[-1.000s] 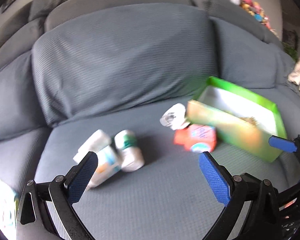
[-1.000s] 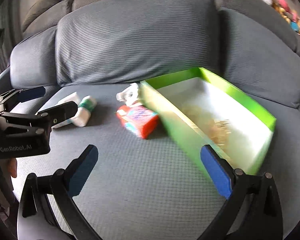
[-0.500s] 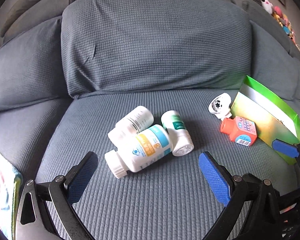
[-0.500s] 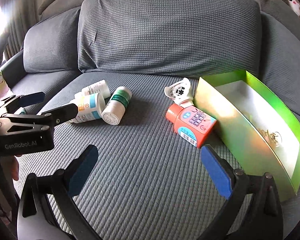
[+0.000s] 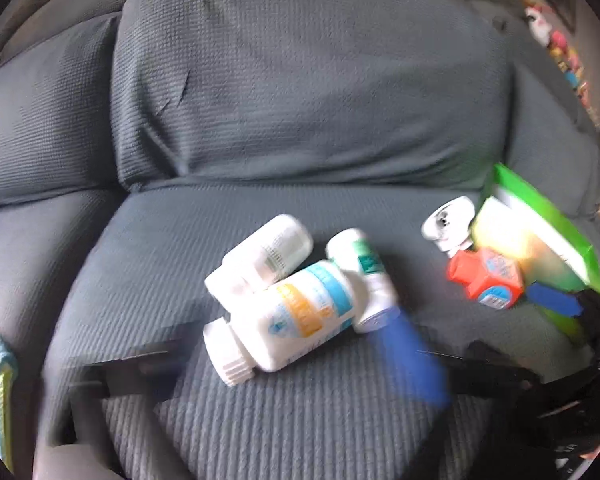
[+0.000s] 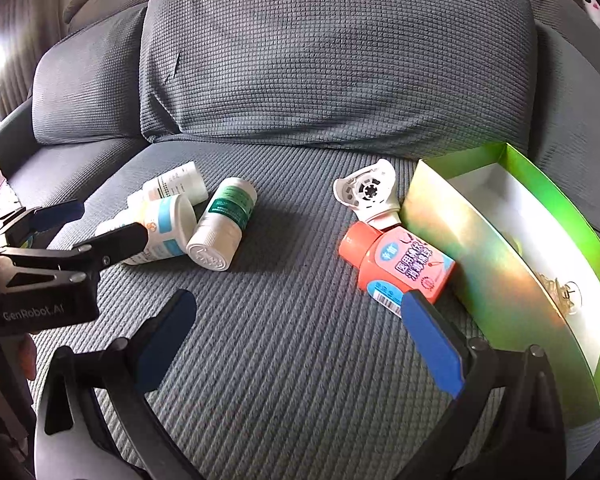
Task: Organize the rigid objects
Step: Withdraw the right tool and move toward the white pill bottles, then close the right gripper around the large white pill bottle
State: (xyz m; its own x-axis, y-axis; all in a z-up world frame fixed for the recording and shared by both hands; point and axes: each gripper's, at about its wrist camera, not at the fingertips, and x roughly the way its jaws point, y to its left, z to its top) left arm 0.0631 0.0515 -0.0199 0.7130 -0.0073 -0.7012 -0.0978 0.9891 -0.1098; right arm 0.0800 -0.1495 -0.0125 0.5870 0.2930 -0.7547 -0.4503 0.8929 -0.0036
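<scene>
big bottle [image 5: 296, 316] lying capped on the sofa seat [image 6: 300, 360], touching two smaller bottles | left gripper [image 6: 80, 228] fingers closing around it, not yet pressing, probably for boxing | right gripper [image 6: 300, 340] fingers standing wide, holding nothing | green box [image 6: 540, 216] lying near, holding a small gold item; orange bottle [image 6: 396, 266] leaning against its wall

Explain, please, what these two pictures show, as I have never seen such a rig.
A person holds a two-finger tool in each hand, each with a camera looking along its fingers. One picture comes from the left hand-held gripper, one from the right hand-held gripper. On the sofa cushion lie three white pill bottles, an orange bottle, a white plastic part and an open green box. The left jaws are closing around the blue-labelled bottle; the right stands open, empty.
</scene>
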